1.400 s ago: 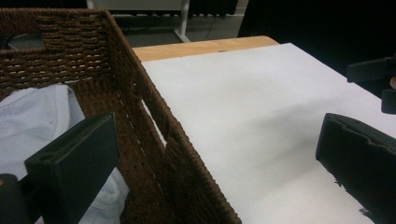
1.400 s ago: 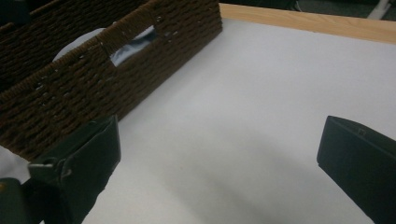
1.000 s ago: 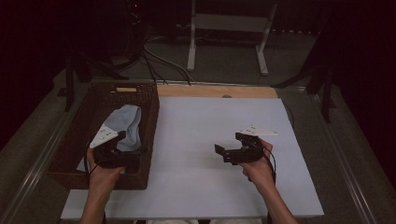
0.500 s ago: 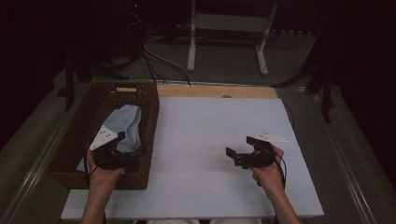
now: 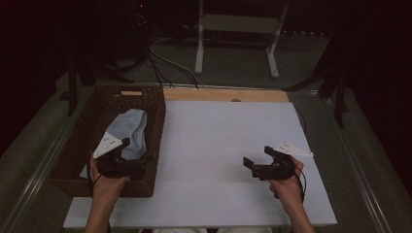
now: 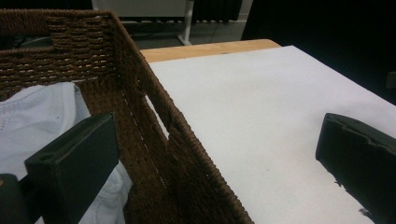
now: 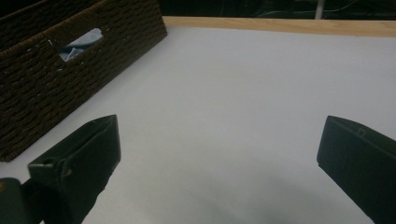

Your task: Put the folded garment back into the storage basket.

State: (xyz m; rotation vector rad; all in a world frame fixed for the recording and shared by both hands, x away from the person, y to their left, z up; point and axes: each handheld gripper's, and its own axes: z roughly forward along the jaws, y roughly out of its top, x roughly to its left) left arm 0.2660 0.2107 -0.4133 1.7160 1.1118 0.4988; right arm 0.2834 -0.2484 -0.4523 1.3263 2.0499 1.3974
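Observation:
A dark woven basket (image 5: 156, 104) stands at the table's left, with a pale blue cloth (image 5: 131, 128) lying in it. My left gripper (image 5: 142, 156) hovers open over the basket's near right corner. In the left gripper view the left gripper (image 6: 210, 144) straddles the basket wall (image 6: 154, 112), one jaw above the cloth (image 6: 42, 112) and the other above the white table. My right gripper (image 5: 257, 156) is open above the table's right side, nothing between its jaws. The right gripper view has the right gripper (image 7: 219, 140) facing the basket (image 7: 116, 32), the cloth (image 7: 79, 44) peeking through its handle hole.
The white table top (image 5: 218, 131) ends in a wooden strip (image 5: 223, 94) at the far edge. Beyond it are a dark floor, cables (image 5: 165, 63) and a white stand's legs (image 5: 199, 48). A metal rail (image 5: 34, 174) runs left of the basket.
My right gripper has moved to the right and a little nearer the table's front edge, still open. The left gripper and the cloth have stayed put.

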